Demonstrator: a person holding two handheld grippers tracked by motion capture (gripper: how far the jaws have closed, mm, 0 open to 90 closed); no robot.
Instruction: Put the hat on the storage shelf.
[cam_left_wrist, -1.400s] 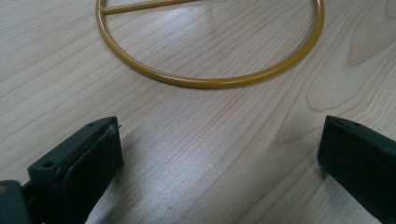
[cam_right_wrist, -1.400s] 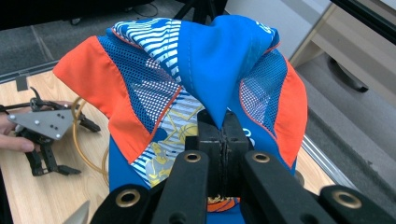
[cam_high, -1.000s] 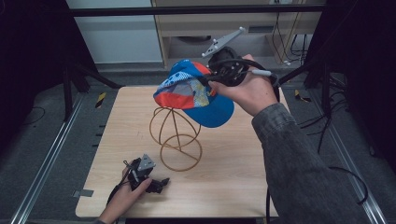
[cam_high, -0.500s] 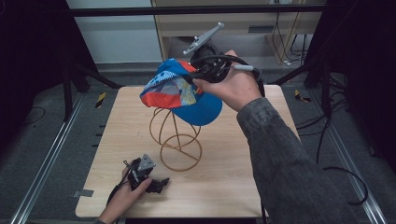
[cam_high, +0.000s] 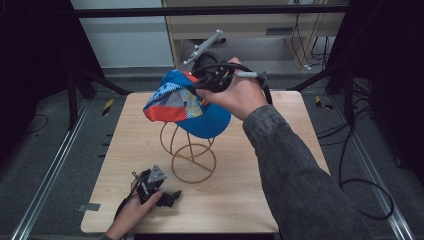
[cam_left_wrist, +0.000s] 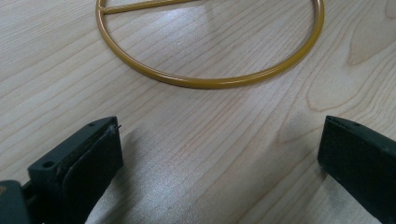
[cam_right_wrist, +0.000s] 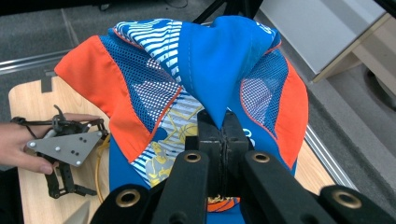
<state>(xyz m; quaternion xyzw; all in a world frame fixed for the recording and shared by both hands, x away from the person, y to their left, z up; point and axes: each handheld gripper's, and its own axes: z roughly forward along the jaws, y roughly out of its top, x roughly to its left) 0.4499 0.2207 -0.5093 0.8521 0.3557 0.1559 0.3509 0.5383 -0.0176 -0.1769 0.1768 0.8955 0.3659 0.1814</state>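
Observation:
A blue, orange and white patterned cap (cam_high: 187, 105) hangs in the air over a gold wire stand (cam_high: 192, 159) in the middle of the wooden table (cam_high: 280, 190). My right gripper (cam_high: 197, 86) is shut on the cap's fabric; in the right gripper view its jaws pinch a blue fold of the cap (cam_right_wrist: 219, 70). My left gripper (cam_high: 170, 196) rests on the table near the front left, held by a hand, jaws wide open with nothing between them. In the left gripper view the stand's round base ring (cam_left_wrist: 210, 81) lies just ahead of the open left gripper (cam_left_wrist: 219, 158).
Metal rails (cam_high: 47, 165) run along the floor at both sides of the table. A wooden shelf unit (cam_high: 260, 30) and cables (cam_high: 310, 45) stand behind it. The left gripper (cam_right_wrist: 65, 149) and its hand appear beyond the cap in the right gripper view.
My right gripper has carried the cap to the left, and it now hangs above the wire stand. The left gripper has stayed in place.

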